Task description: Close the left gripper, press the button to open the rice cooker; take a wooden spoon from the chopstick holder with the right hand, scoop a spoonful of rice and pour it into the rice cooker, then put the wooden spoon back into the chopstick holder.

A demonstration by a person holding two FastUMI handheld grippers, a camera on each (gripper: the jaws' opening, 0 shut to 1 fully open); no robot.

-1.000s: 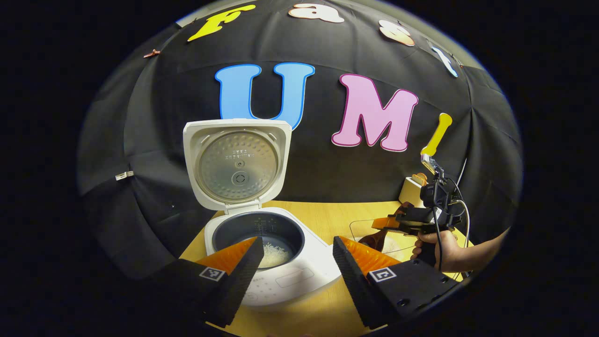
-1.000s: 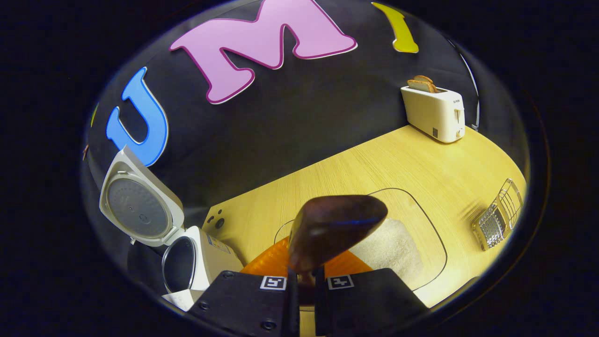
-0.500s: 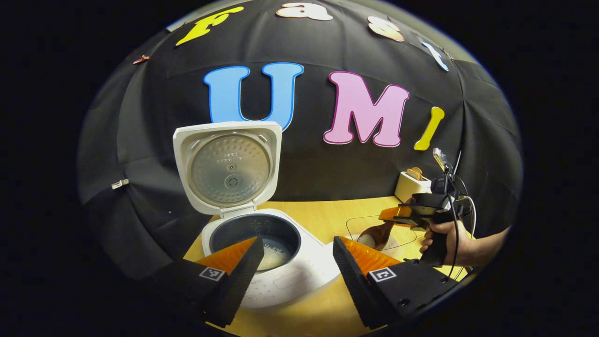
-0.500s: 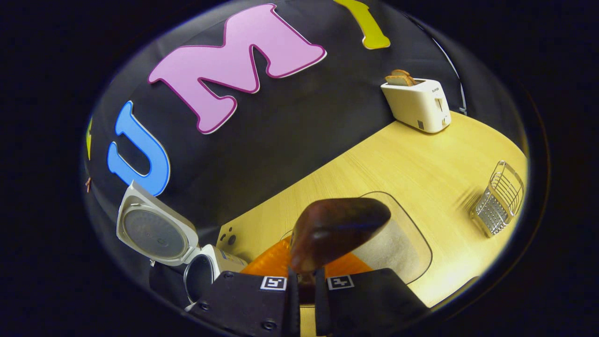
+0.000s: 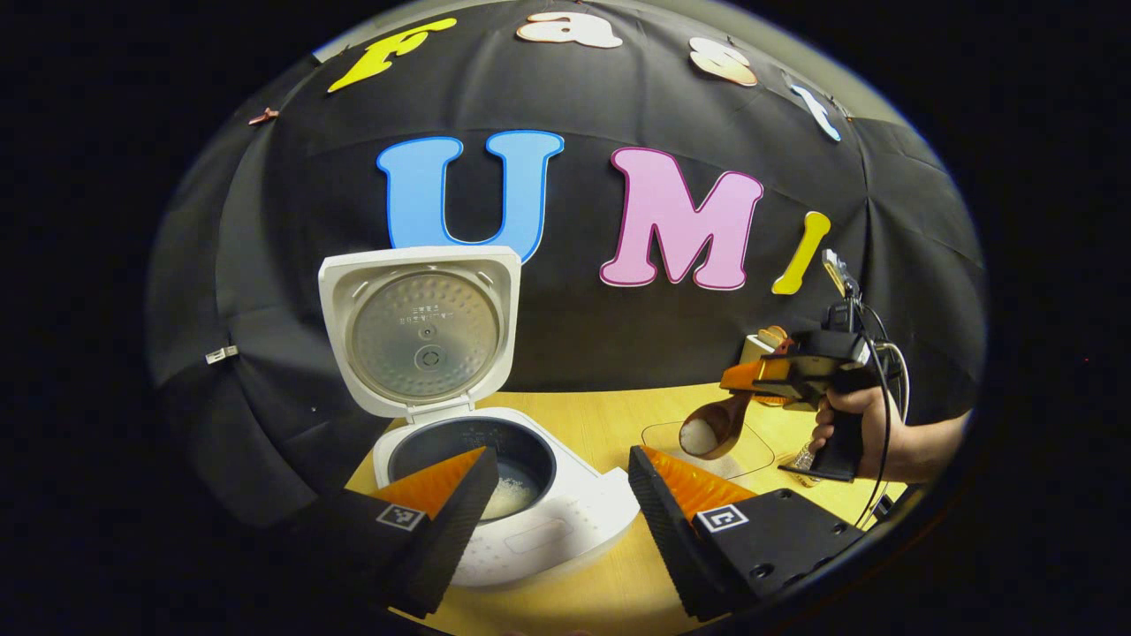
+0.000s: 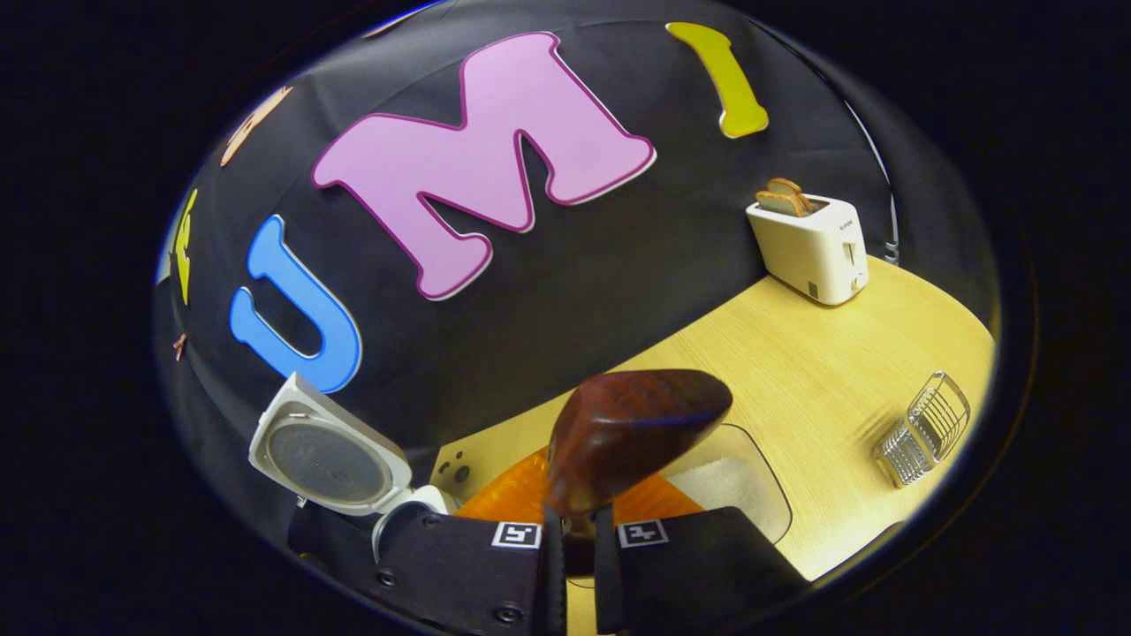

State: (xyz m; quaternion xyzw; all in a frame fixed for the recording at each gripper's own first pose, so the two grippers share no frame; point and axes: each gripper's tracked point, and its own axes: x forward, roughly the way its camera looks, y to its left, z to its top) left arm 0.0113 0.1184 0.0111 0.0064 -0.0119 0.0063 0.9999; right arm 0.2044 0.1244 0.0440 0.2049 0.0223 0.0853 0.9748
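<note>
The white rice cooker [image 5: 565, 521] stands open with its lid [image 5: 415, 331] upright, and a little rice lies in the dark pot [image 5: 512, 496]. My left gripper [image 5: 558, 464] hovers open just in front of the pot, holding nothing. At the right, a hand carries my right gripper [image 5: 778, 375], shut on the handle of the dark wooden spoon [image 5: 717, 426]. White rice sits in the spoon's bowl, which hangs above the clear rice tray [image 5: 755, 452]. In the right gripper view the spoon's back [image 6: 632, 433] rises from my right gripper [image 6: 572, 521]. The cooker [image 6: 331, 455] lies low left there.
A white toaster [image 6: 808, 238] with bread stands at the back of the wooden table [image 6: 839, 353]. The wire chopstick holder [image 6: 923, 428] stands at the right. The clear tray [image 6: 733, 490] of rice lies under the spoon.
The right gripper has lifted the spoon out of the rice tray with rice in it. The left gripper stays open and has barely shifted.
</note>
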